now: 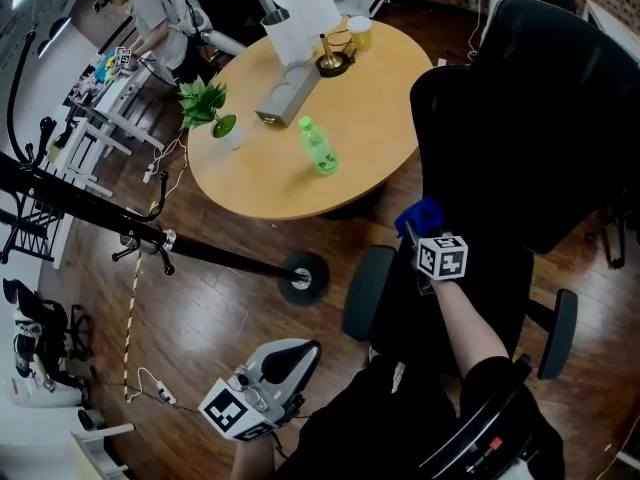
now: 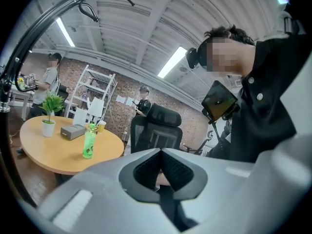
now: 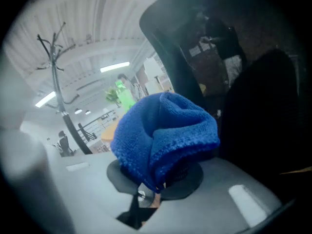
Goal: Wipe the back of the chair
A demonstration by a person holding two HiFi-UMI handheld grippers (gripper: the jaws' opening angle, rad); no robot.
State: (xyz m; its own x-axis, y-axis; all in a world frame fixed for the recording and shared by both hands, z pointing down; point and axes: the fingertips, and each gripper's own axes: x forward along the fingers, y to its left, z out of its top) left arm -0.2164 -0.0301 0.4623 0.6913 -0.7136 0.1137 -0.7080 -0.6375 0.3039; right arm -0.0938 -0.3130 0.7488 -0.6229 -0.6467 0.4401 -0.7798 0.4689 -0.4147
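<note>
The black office chair point(image 1: 520, 118) stands at the right in the head view, its tall back facing me. My right gripper point(image 1: 425, 230) is shut on a bunched blue cloth point(image 1: 420, 215), held against the lower left edge of the chair's back. In the right gripper view the blue cloth point(image 3: 163, 130) bulges out of the right gripper point(image 3: 158, 177) and hides its fingertips, with the dark chair point(image 3: 253, 121) close on the right. My left gripper point(image 1: 300, 353) hangs low by my body, away from the chair. It is shut and empty point(image 2: 162, 152); the chair point(image 2: 156, 128) shows beyond it.
A round wooden table point(image 1: 370, 108) beside the chair holds a green bottle point(image 1: 318, 146), a potted plant point(image 1: 210, 108), a grey box point(image 1: 285, 96) and a white bag point(image 1: 300, 13). A black stand's pole point(image 1: 200, 250) crosses the floor on the left. A person point(image 1: 160, 18) stands far back.
</note>
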